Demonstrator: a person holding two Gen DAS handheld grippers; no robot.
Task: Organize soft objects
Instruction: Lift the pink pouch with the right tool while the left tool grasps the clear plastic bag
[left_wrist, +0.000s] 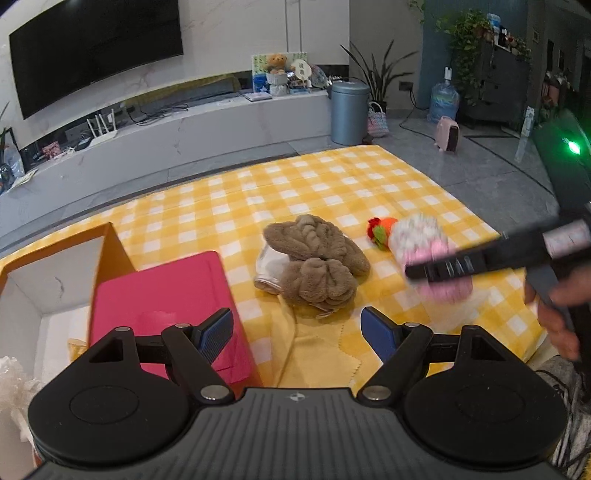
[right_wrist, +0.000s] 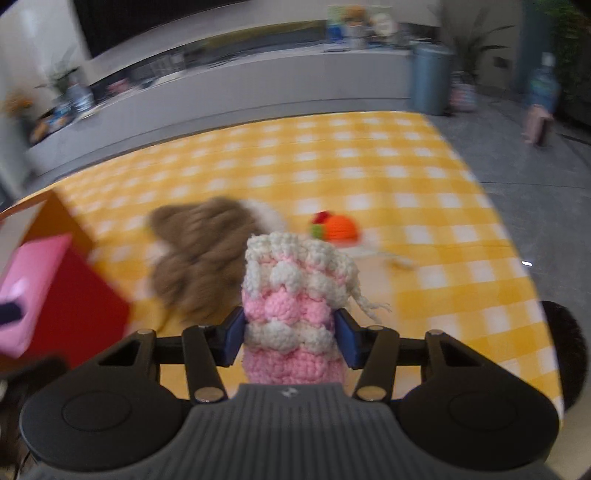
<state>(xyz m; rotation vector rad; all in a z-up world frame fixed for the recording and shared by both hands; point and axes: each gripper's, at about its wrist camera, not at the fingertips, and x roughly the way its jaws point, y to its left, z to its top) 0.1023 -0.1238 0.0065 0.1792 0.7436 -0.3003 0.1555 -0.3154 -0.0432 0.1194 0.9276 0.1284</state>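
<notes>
My right gripper (right_wrist: 290, 338) is shut on a pink and white crocheted pouch (right_wrist: 295, 291) and holds it above the yellow checked cloth (right_wrist: 369, 166); the view is blurred by motion. In the left wrist view the pouch (left_wrist: 417, 232) shows at the right with the right gripper (left_wrist: 443, 267) across it. My left gripper (left_wrist: 297, 332) is open and empty, low over the cloth (left_wrist: 295, 184), just in front of the brown plush slippers (left_wrist: 317, 258). A small orange and red knitted toy (left_wrist: 380, 229) lies beside the pouch; it also shows in the right wrist view (right_wrist: 336, 227).
An open orange box (left_wrist: 44, 277) with a white inside stands at the left, with a pink flat lid (left_wrist: 166, 306) leaning at it. Beyond the cloth are grey floor, a blue bin (left_wrist: 349, 110) and a long TV bench (left_wrist: 184, 125).
</notes>
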